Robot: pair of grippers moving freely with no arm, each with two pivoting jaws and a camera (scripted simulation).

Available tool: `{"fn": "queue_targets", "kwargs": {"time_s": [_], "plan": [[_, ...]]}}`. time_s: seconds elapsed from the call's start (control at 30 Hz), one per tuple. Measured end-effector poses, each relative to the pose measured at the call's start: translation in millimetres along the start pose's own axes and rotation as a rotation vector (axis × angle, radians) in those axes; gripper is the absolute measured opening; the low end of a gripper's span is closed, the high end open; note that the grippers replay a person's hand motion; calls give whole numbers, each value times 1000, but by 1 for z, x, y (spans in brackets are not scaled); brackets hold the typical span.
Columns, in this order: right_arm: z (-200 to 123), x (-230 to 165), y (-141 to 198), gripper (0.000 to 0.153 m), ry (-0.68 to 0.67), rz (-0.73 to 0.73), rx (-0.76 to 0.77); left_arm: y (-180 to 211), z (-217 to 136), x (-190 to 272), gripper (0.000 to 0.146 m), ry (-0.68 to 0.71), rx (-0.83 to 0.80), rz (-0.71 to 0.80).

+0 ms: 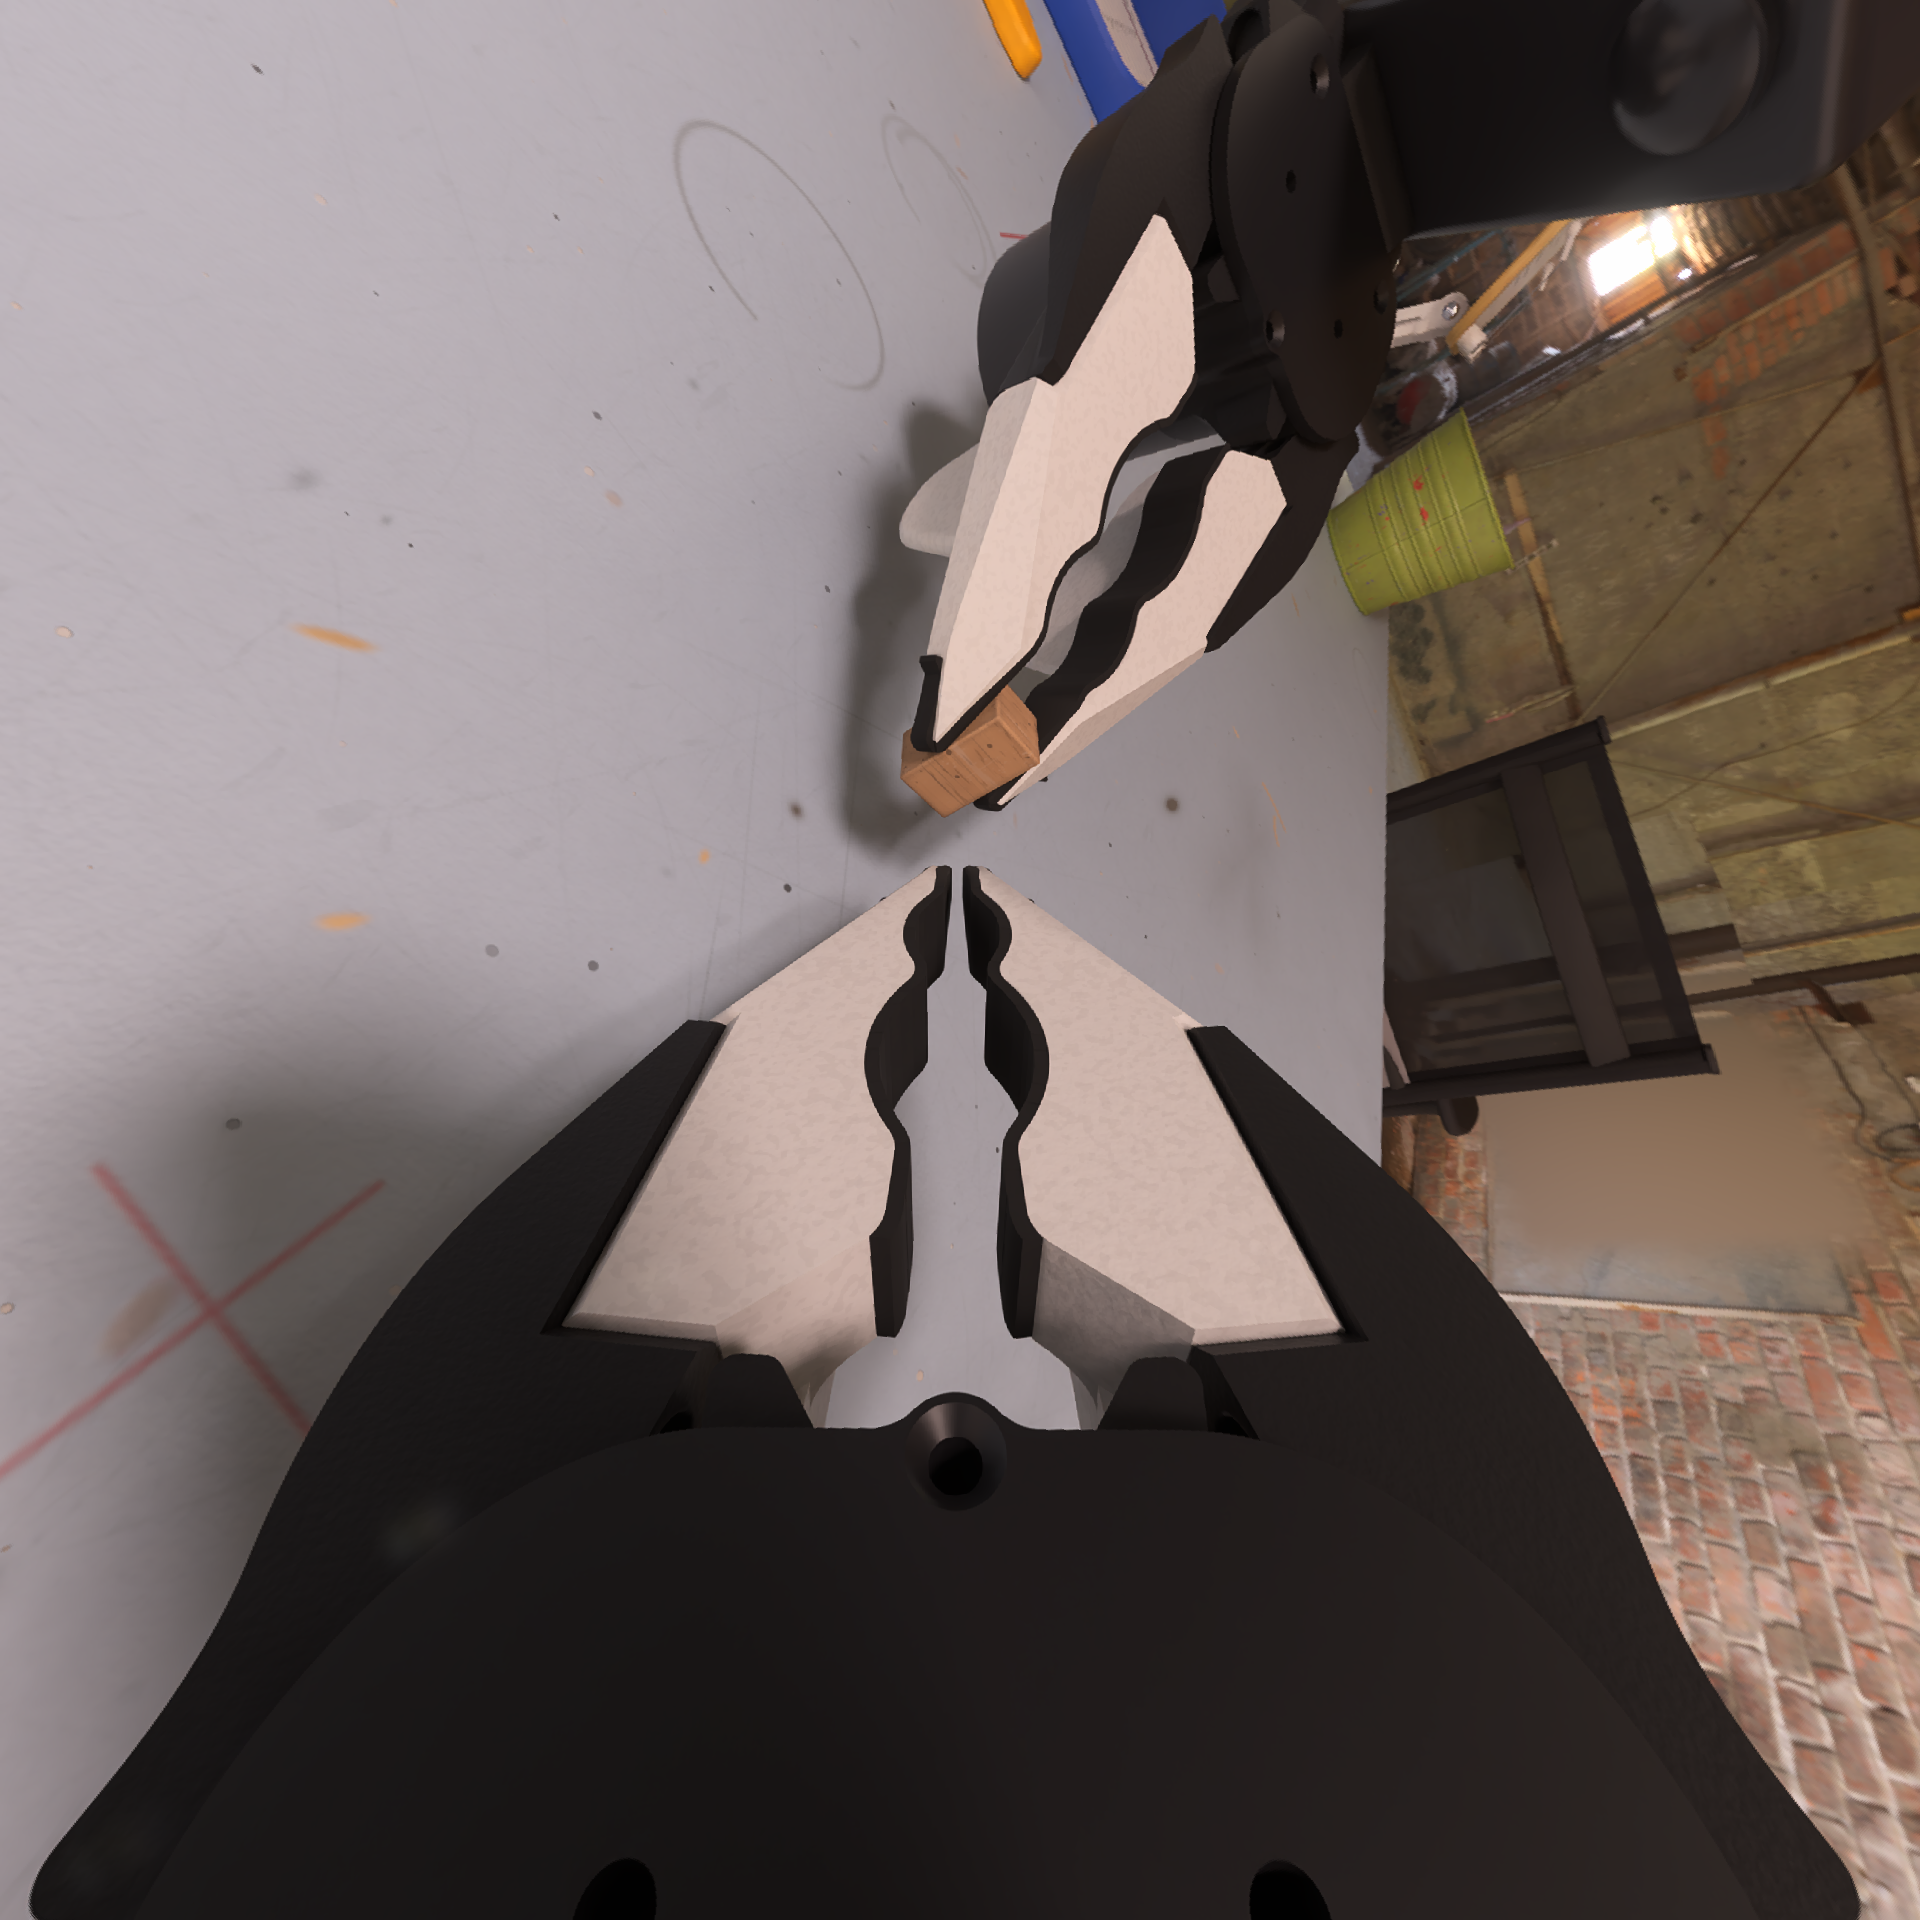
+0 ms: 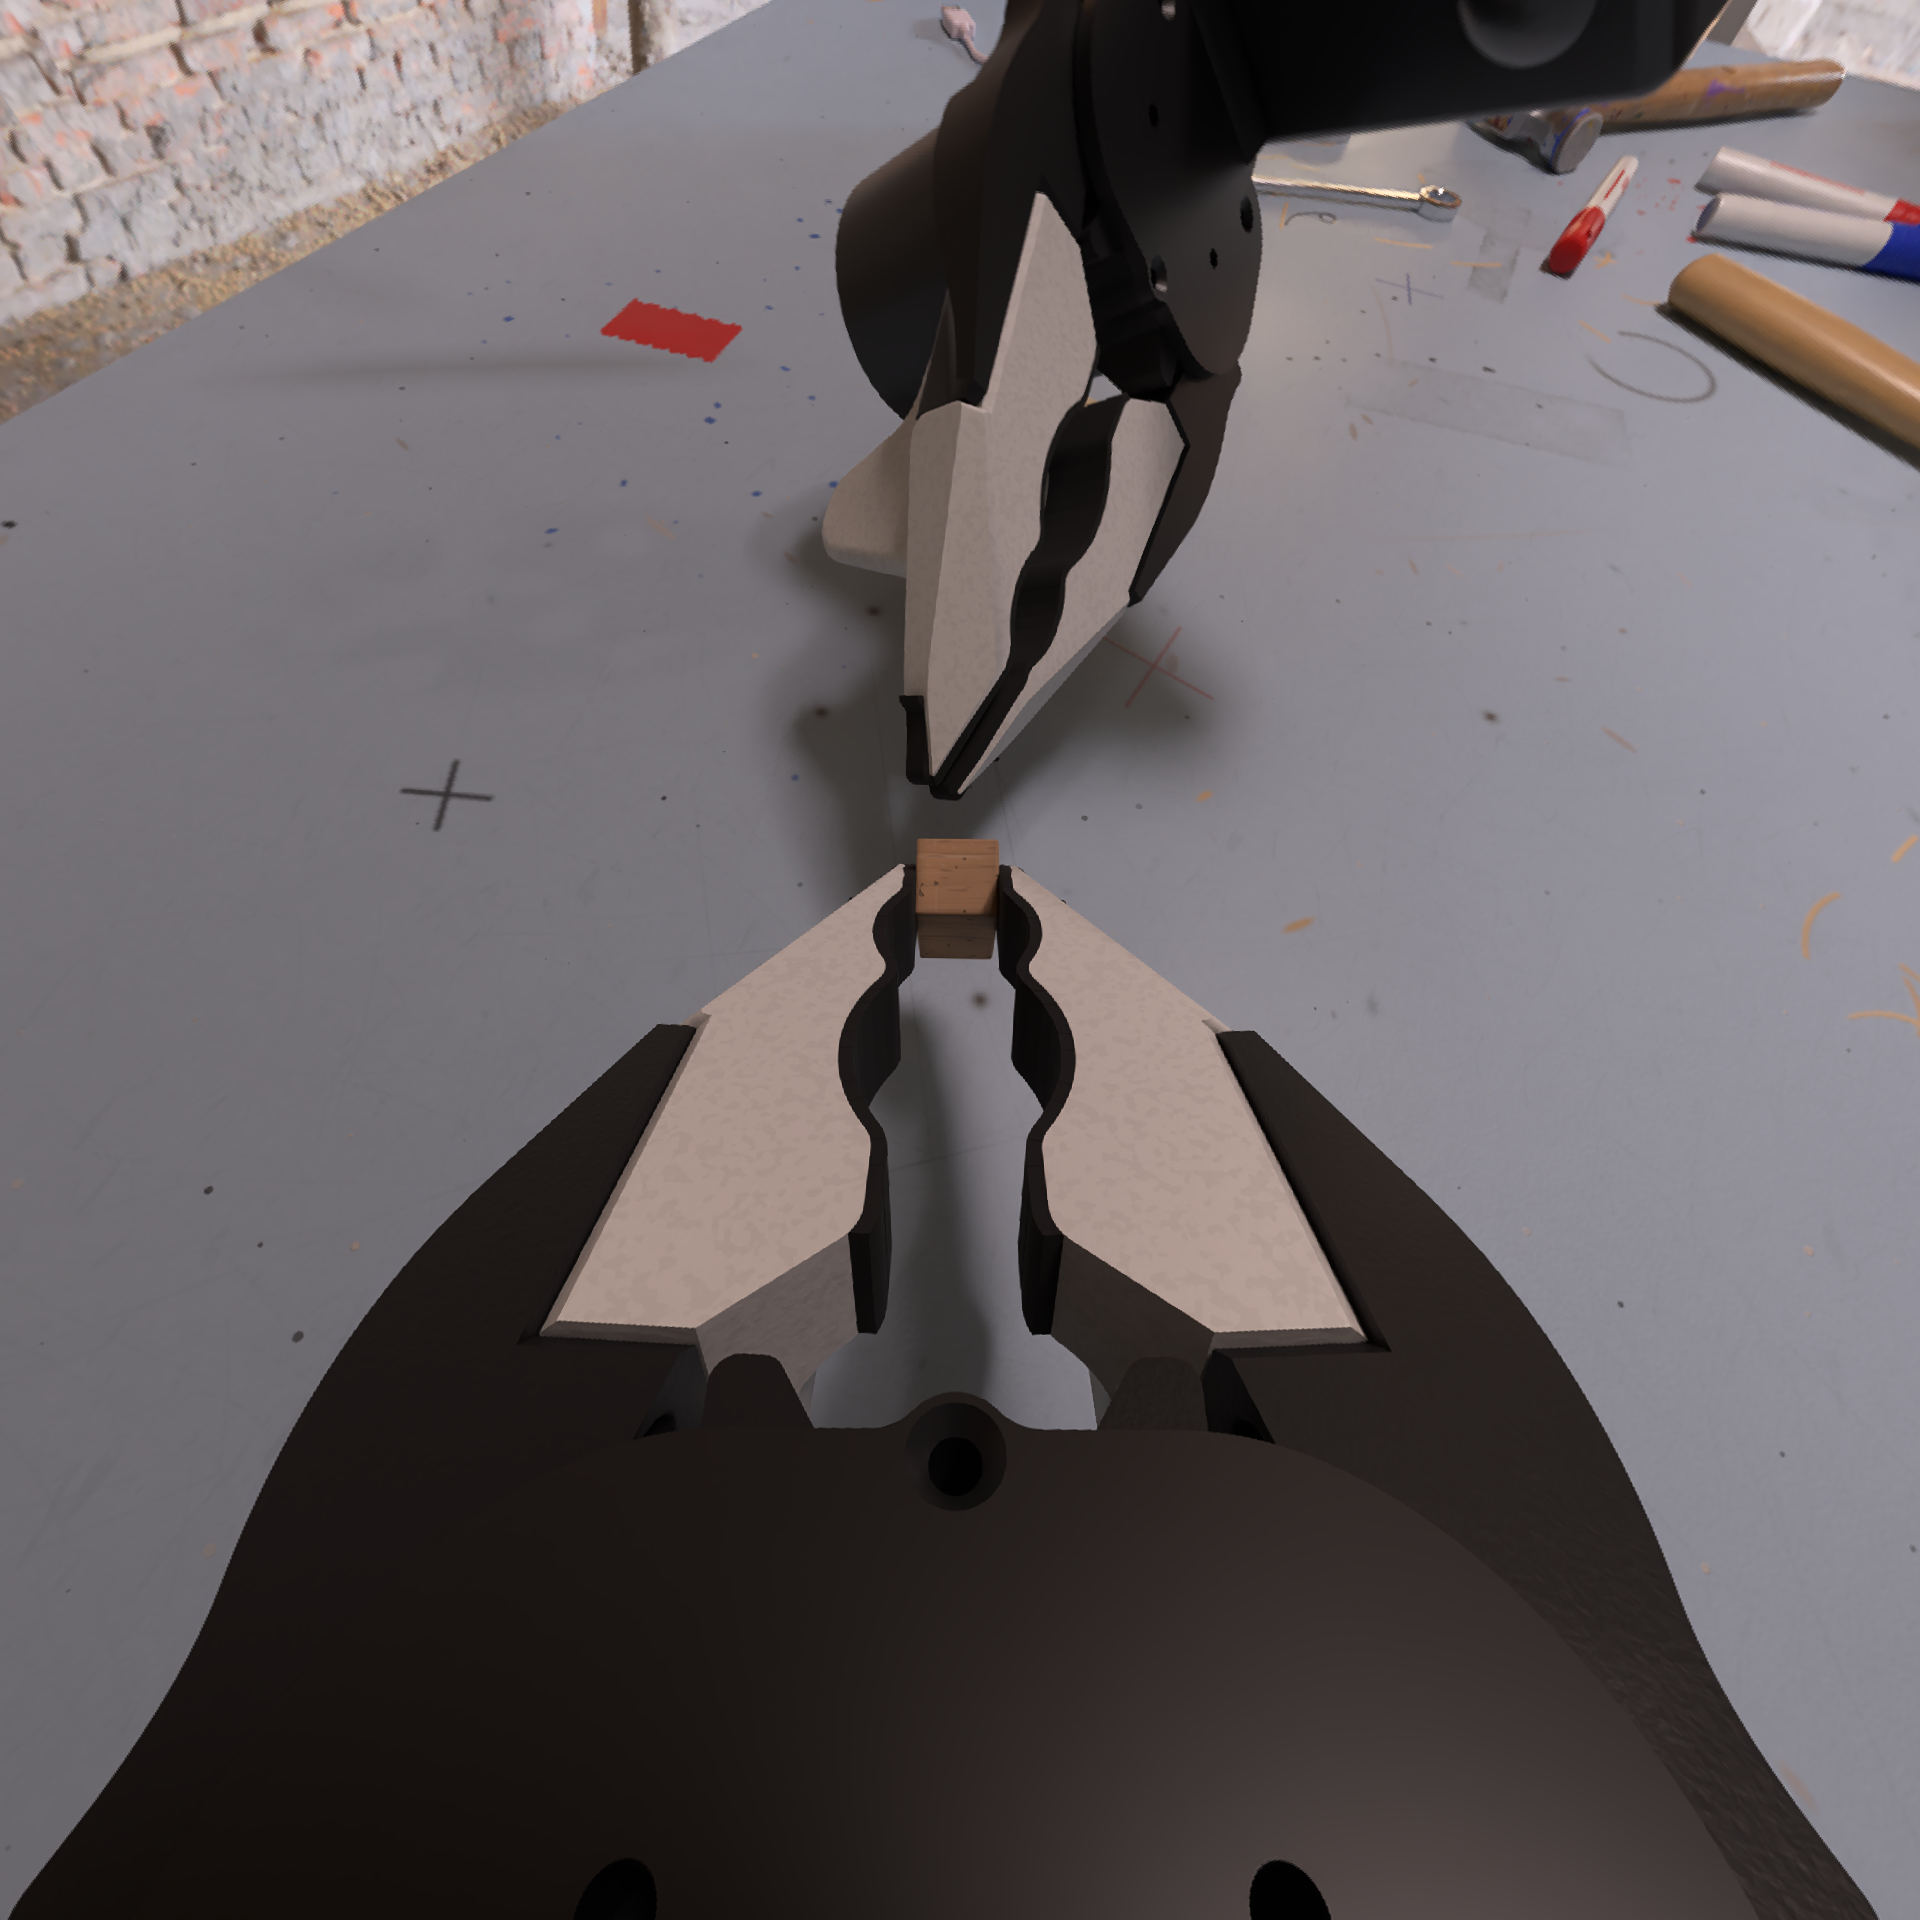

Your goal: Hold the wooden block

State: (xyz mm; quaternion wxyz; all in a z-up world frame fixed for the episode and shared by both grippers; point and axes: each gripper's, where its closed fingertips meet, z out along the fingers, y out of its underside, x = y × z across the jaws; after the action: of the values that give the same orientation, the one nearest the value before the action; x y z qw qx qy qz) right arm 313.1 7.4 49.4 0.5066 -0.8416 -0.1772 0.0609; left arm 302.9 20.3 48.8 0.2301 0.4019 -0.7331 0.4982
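The small wooden block (image 2: 957,896) is clamped between the tips of my right gripper (image 2: 957,883), a little above the grey table (image 2: 416,1039). In the left wrist view the block (image 1: 971,762) shows held in the right gripper (image 1: 977,764), which comes down from the upper right. My left gripper (image 1: 957,873) is shut and empty, its tips just short of the block. It also shows in the right wrist view (image 2: 940,784), pointing down at the block from beyond it without touching.
Markers (image 2: 1590,213), a wrench (image 2: 1361,192) and cardboard tubes (image 2: 1797,332) lie at the far right of the table. A red patch (image 2: 670,329) lies far left. Off the table edge stand a green barrel (image 1: 1418,520) and a black cart (image 1: 1538,925).
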Motion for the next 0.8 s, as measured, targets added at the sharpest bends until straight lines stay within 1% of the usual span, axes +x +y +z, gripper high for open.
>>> {"fn": "queue_targets", "kwargs": {"time_s": [0.2,0.33,0.47,0.7,0.8], "plan": [[1,-4,-1,14,20,-78,-4,3,0,3,2,52,-17,-20],[0,-8,-1,14,5,-109,1,4,1,5,2,93,-24,-33],[1,-8,1,14,24,-128,-13,5,2,3,2,85,-23,-38],[-1,-3,-2,14,50,-89,7,0,1,1,2,92,52,-68],[-3,-1,-7,14,59,-65,40,-2,1,2,2,120,91,-91]]}}
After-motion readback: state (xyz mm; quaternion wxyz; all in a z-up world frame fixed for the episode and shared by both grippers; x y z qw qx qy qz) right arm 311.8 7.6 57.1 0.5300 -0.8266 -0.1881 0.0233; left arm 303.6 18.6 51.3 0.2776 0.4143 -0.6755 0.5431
